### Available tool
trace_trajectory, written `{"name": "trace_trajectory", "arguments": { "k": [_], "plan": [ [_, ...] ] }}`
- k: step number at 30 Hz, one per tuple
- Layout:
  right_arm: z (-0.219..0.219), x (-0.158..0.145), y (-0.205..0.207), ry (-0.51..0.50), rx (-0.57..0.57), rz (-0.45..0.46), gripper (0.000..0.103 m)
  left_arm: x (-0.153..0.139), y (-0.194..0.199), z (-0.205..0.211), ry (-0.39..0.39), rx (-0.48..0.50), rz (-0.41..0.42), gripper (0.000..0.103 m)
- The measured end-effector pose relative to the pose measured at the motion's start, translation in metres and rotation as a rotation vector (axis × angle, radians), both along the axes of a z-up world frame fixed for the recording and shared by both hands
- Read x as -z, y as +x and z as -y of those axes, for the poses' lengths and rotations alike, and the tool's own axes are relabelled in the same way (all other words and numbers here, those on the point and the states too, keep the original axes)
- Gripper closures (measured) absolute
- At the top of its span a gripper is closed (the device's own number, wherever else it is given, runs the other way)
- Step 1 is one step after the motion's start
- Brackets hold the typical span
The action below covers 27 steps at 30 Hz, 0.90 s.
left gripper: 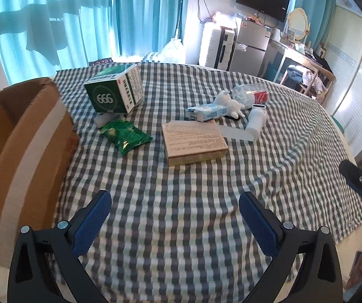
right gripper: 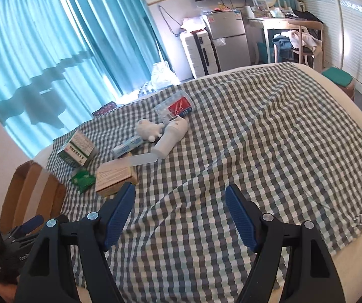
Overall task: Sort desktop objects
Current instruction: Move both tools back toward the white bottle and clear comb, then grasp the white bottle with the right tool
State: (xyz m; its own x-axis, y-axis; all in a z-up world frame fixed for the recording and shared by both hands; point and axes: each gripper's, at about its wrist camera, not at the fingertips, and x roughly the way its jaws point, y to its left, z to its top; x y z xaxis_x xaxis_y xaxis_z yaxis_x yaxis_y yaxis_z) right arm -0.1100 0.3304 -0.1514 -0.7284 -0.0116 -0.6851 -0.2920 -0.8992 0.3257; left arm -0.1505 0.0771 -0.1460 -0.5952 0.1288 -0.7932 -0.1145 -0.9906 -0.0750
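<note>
On the checked cloth lie a green "666" box, a green snack packet, a tan flat box, a blue-white tissue pack, a white plush toy, a white bottle with a strip and a clear container with a red label. The same things show in the right wrist view: green box, packet, tan box, plush toy, bottle, clear container. My left gripper is open and empty, short of the tan box. My right gripper is open and empty, right of the tan box.
An open cardboard box stands at the cloth's left edge, also in the right wrist view. Teal curtains, a fridge, a suitcase and a desk stand beyond the table. The cloth has folds on the right.
</note>
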Motion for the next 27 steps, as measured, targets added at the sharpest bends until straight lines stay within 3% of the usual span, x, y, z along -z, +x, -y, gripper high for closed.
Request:
{"name": "trace_trajectory", "arguments": {
  "k": [5,8,11,16,18,20,23,27],
  "plan": [
    [-0.005,0.026,-0.052,-0.016,-0.018,0.044,0.029,0.022,-0.055,-0.013,0.003,-0.004,0.025,0.0],
    [-0.004,0.043,-0.093,-0.018,-0.016,0.068,0.035,0.034,-0.08,-0.02,-0.01,0.001,0.024,0.0],
    [-0.004,0.059,-0.132,-0.039,-0.002,0.083,0.036,0.047,-0.098,-0.022,-0.034,-0.008,0.025,0.0],
    [0.004,0.083,-0.183,-0.061,-0.004,0.122,0.039,0.063,-0.122,-0.021,-0.005,-0.006,0.042,0.0],
    [0.005,0.097,-0.198,-0.06,-0.013,0.172,0.059,0.066,-0.127,-0.023,0.007,0.011,0.04,0.0],
    [0.001,0.109,-0.203,-0.091,-0.02,0.202,0.066,0.067,-0.13,-0.027,0.016,0.035,0.043,0.0],
    [-0.006,0.105,-0.184,-0.082,-0.022,0.157,0.071,0.063,-0.127,-0.038,0.014,0.098,0.029,0.0],
    [-0.019,0.099,-0.138,-0.071,-0.025,0.155,0.071,0.057,-0.124,-0.062,-0.074,0.199,-0.008,0.0]
  ]
}}
